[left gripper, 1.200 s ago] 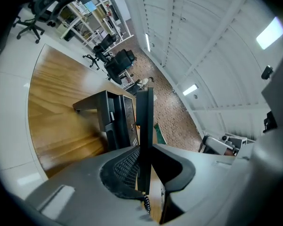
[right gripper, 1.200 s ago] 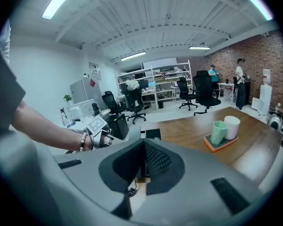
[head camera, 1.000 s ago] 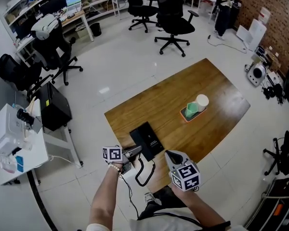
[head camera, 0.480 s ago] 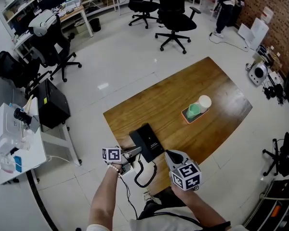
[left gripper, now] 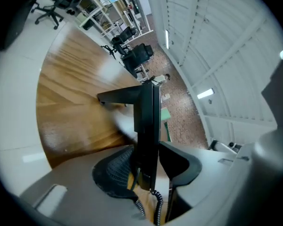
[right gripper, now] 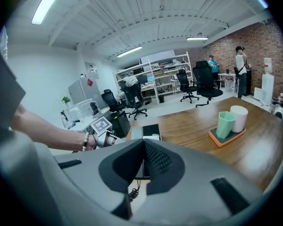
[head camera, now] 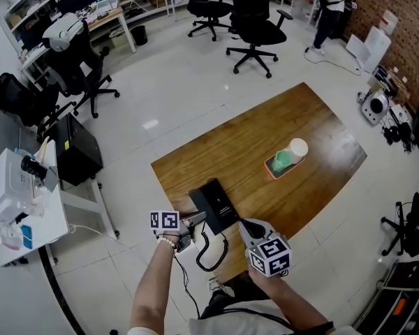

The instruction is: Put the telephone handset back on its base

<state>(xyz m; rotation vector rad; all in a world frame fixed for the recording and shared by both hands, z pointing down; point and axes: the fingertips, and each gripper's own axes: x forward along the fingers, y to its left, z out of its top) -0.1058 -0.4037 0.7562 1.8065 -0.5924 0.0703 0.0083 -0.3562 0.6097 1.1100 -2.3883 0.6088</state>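
Observation:
The black telephone base (head camera: 222, 201) lies near the front edge of the wooden table (head camera: 265, 131). Its black handset (head camera: 199, 213) rests along the base's left side, and the coiled cord (head camera: 209, 248) loops off the table edge. My left gripper (head camera: 194, 220) reaches in from the left. Its jaws are opening: in the left gripper view the handset (left gripper: 148, 126) stands edge-on between them, with a gap showing at the right pad. My right gripper (head camera: 246, 223) hovers just right of the base, shut and empty; its view looks onto the base (right gripper: 151, 132).
An orange tray (head camera: 271, 166) with a green cup (head camera: 282, 159) and a white cup (head camera: 297, 147) sits mid-table to the right. Black office chairs (head camera: 255, 30) stand on the floor beyond the table. A white side table (head camera: 21, 208) stands at the left.
The head view has shifted slightly. Both grippers and the phone stand much as before.

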